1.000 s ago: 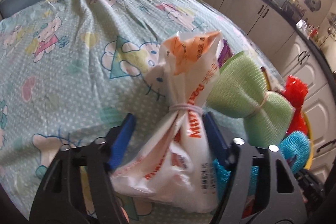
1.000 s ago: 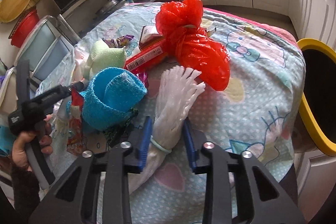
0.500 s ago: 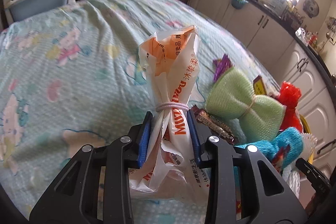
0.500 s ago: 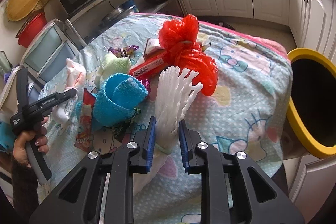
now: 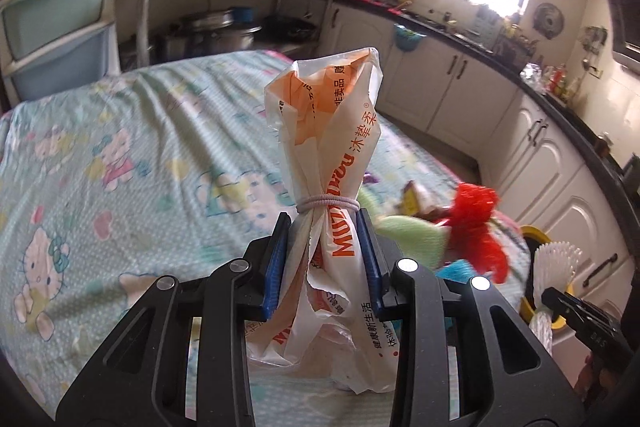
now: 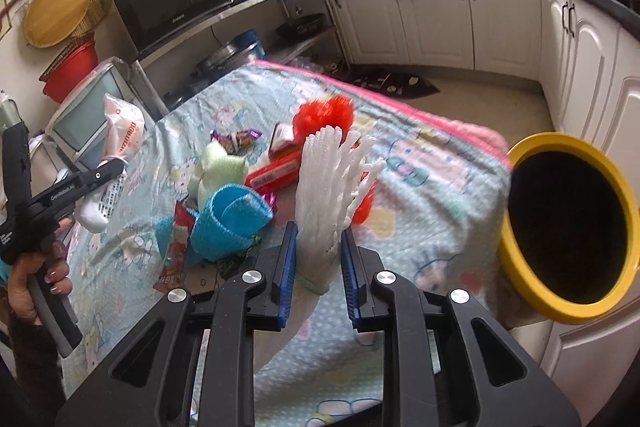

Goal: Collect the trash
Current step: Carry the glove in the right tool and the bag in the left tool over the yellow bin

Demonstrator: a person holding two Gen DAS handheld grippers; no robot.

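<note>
My left gripper is shut on a white-and-orange plastic bag, just below the band around its neck. The bag hangs upright, clear of the table. My right gripper is shut on a white foam net, whose fringe fans upward. From the right wrist view, a hand holds the left gripper and its bag at the left. A black bin with a yellow rim stands off the table's right edge.
On the cartoon-print tablecloth lie a red mesh bundle, a green cloth, a blue cloth, a red box and small wrappers. White cabinets and a shelf with a microwave surround the table.
The left jaws closed on the bag's neck and lifted it off the tablecloth. The right gripper tightened on the net and rose with it.
</note>
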